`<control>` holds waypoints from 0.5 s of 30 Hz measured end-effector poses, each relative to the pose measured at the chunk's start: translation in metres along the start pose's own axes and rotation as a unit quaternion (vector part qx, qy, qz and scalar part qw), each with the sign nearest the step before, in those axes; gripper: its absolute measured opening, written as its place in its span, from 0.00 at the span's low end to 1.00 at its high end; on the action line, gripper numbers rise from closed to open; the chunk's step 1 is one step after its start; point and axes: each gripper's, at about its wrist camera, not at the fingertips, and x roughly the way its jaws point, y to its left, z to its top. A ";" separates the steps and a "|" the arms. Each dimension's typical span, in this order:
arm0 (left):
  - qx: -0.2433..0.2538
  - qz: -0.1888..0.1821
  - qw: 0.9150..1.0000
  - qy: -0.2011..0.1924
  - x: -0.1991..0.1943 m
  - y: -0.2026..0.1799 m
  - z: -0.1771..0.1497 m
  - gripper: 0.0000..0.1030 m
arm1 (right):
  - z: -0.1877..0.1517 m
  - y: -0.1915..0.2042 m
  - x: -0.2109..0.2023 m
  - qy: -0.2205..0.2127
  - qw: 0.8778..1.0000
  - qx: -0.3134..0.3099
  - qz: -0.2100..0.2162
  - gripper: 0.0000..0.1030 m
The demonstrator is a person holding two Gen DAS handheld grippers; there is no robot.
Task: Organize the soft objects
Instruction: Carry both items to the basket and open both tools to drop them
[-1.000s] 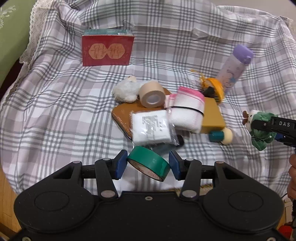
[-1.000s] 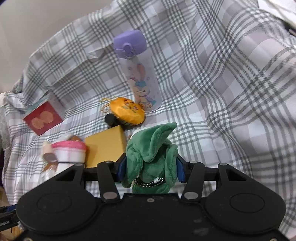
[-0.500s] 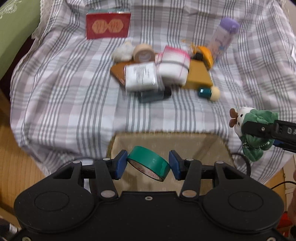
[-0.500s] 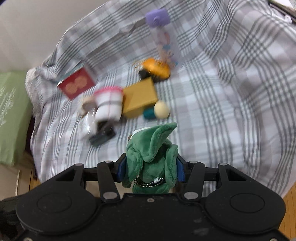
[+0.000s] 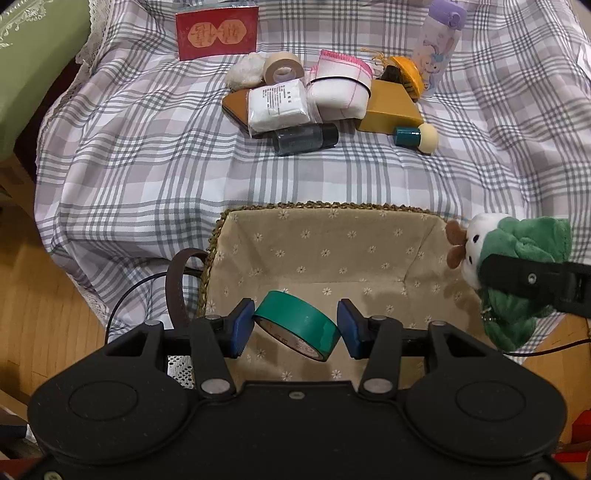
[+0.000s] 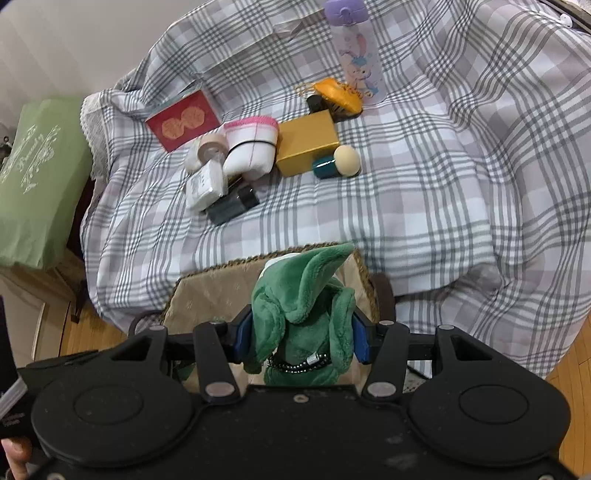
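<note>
My left gripper [image 5: 295,326] is shut on a green tape roll [image 5: 297,325] and holds it above the open fabric-lined basket [image 5: 332,216]. My right gripper [image 6: 301,334] is shut on a green plush toy [image 6: 303,295], over the basket's right rim [image 6: 364,275]; the toy also shows in the left wrist view [image 5: 513,258]. On the plaid cloth lie a rolled white and pink towel [image 5: 341,88], a white packet [image 5: 277,105], a fluffy white ball [image 5: 243,70] and a beige tape roll [image 5: 282,68].
A red card box [image 5: 217,32], a yellow box [image 5: 391,107], a dark bottle [image 5: 306,138], a teal bottle with a round cap [image 5: 415,136], an orange item [image 5: 404,75] and a purple-capped bottle [image 5: 437,40] lie on the cloth. Wooden floor lies below the basket.
Both grippers have pulled back from the pile on the cloth, still holding their objects. The basket has come into view beneath them.
</note>
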 end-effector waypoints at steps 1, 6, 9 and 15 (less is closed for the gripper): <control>0.000 0.002 1.000 0.000 0.000 0.000 -0.001 0.47 | -0.003 0.001 -0.001 -0.001 1.000 -0.002 0.000 0.50; -0.007 0.004 1.000 0.000 -0.003 -0.002 -0.007 0.47 | -0.012 0.002 -0.004 -0.001 1.000 -0.007 0.000 0.50; -0.007 0.008 1.000 -0.002 -0.004 -0.004 -0.010 0.47 | -0.015 0.003 -0.007 -0.002 1.000 -0.010 0.000 0.50; -0.002 0.015 1.000 -0.018 -0.011 -0.007 -0.016 0.59 | -0.021 0.006 -0.012 -0.006 1.000 -0.018 0.006 0.56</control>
